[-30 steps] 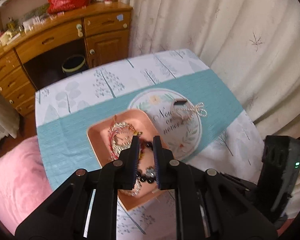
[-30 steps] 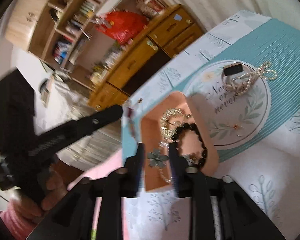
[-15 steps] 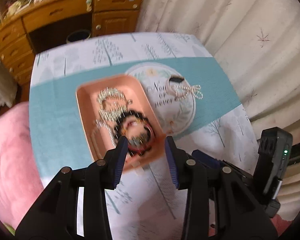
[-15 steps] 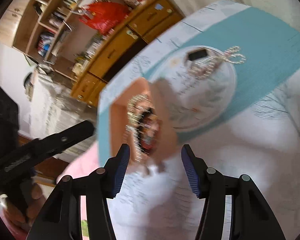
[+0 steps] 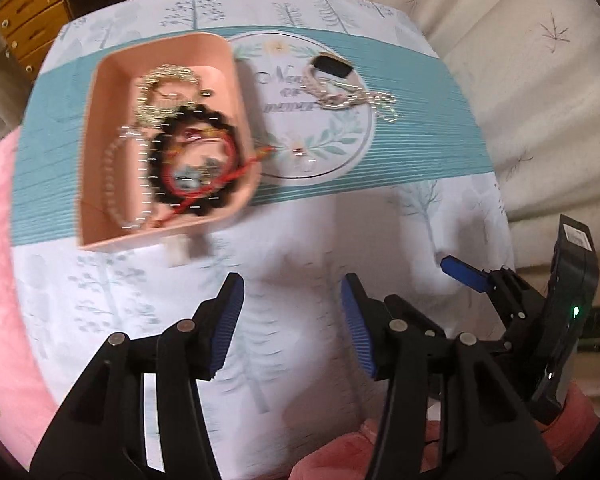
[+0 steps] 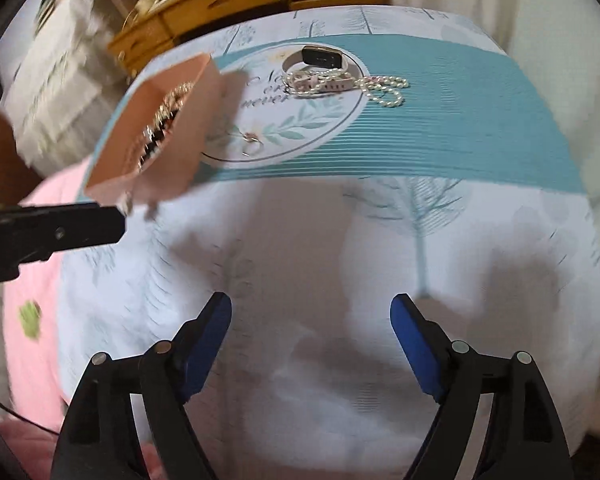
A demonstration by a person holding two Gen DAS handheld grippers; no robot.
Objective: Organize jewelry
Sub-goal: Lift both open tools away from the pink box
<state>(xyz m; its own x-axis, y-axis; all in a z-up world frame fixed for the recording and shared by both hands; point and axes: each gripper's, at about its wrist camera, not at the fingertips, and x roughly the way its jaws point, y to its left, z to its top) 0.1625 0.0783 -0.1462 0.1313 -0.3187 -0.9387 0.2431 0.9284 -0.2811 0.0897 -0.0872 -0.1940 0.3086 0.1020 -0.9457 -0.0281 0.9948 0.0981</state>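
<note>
Pink tray (image 5: 100, 128); teal-striped, tree-print cloth (image 5: 412, 128); black bead bracelet (image 5: 160, 148).

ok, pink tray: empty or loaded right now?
Loaded. The pink tray holds a black bead bracelet, a red cord, a gold chain and a clear bead strand; the red cord trails over its rim.

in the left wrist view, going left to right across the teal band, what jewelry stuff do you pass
pink rectangular tray holding a black bead bracelet → small silver ring on the round printed emblem → white-strapped watch with black face → pearl bead chain
</note>
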